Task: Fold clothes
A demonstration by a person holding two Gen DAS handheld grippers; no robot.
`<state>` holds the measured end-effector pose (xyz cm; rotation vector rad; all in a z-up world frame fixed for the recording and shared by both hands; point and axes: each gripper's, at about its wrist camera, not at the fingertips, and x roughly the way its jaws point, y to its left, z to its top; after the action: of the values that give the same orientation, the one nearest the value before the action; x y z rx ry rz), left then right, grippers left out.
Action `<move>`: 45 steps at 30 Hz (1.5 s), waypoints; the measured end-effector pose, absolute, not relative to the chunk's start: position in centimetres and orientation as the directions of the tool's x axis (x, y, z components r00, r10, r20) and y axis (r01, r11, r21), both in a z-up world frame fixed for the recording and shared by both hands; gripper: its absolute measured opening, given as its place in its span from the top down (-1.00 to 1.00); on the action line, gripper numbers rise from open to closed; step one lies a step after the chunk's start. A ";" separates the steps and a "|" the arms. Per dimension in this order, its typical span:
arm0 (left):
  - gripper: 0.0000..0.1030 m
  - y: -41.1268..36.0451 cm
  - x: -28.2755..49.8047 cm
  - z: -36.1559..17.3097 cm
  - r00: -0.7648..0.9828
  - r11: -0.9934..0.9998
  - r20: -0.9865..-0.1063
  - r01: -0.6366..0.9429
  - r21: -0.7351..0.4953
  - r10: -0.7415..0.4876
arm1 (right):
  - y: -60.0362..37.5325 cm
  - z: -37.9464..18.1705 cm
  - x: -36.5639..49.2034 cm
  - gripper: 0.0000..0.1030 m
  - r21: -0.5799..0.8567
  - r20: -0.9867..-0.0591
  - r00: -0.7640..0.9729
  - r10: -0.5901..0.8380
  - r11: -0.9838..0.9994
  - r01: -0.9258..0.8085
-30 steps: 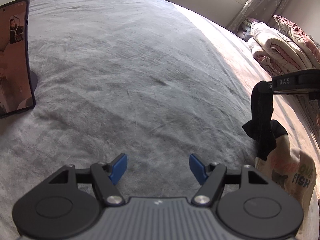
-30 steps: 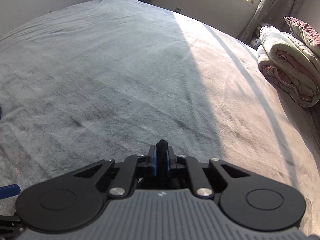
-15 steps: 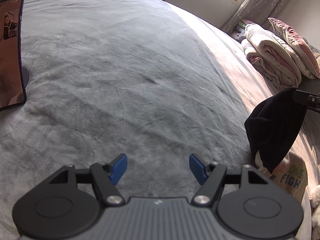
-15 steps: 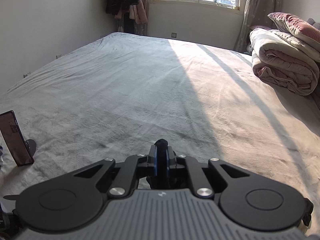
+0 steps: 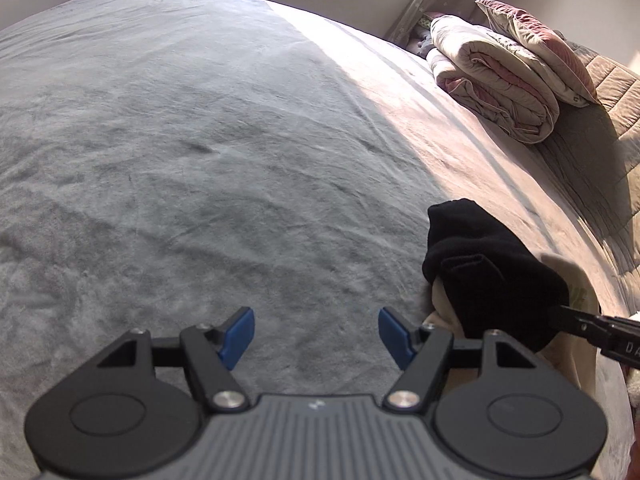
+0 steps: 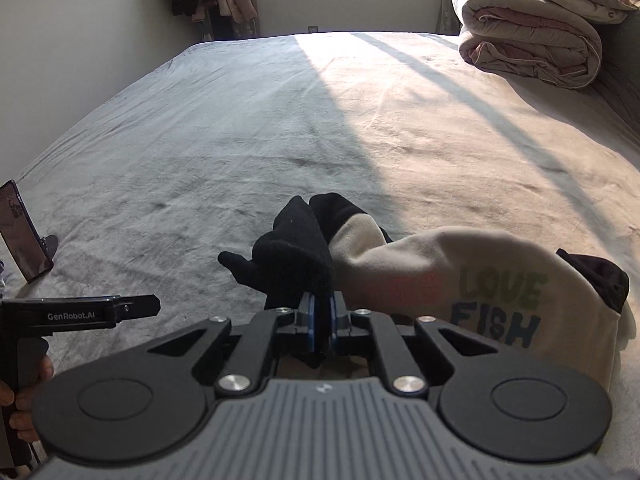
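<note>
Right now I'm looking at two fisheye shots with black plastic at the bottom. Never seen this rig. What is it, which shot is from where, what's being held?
There is no robot arm. A person carries a handheld two-finger tool in each hand, and each tool has a camera that looks forward along its fingers. The black and grey plastic at the bottom of each shot is that tool's own body.

The left wrist view shows the left tool with its blue pads apart and nothing between them. The right wrist view shows the right tool shut on the black sleeve of a cream sweatshirt printed "LOVE FISH". The garment lies bunched on the grey bed cover.

Also in view: a rolled duvet at the far right of the bed and a phone on a stand at the left.
</note>
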<state>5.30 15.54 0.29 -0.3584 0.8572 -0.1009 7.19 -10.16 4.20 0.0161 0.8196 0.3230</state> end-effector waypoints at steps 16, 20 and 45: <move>-0.37 14.5 8.3 -2.0 0.674 0.703 -0.586 -0.136 -0.698 -0.451 | -16.3 -2.3 3.4 0.85 0.316 -0.720 0.518 0.462 0.883 -0.347; -0.37 15.6 9.7 -2.5 0.662 0.622 -0.574 -0.203 -0.756 -0.481 | -16.5 -2.1 2.9 0.71 0.299 -0.722 0.510 0.468 0.875 -0.381; -0.30 16.7 15.2 -6.4 0.699 0.176 -0.512 -0.497 -0.850 -0.499 | -17.9 -2.7 3.6 0.70 0.351 -0.722 0.496 0.483 0.873 -0.339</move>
<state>15.20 16.71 -6.39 -1.4515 0.8774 -0.0024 3.57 -17.88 -2.69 0.1712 0.9265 0.5003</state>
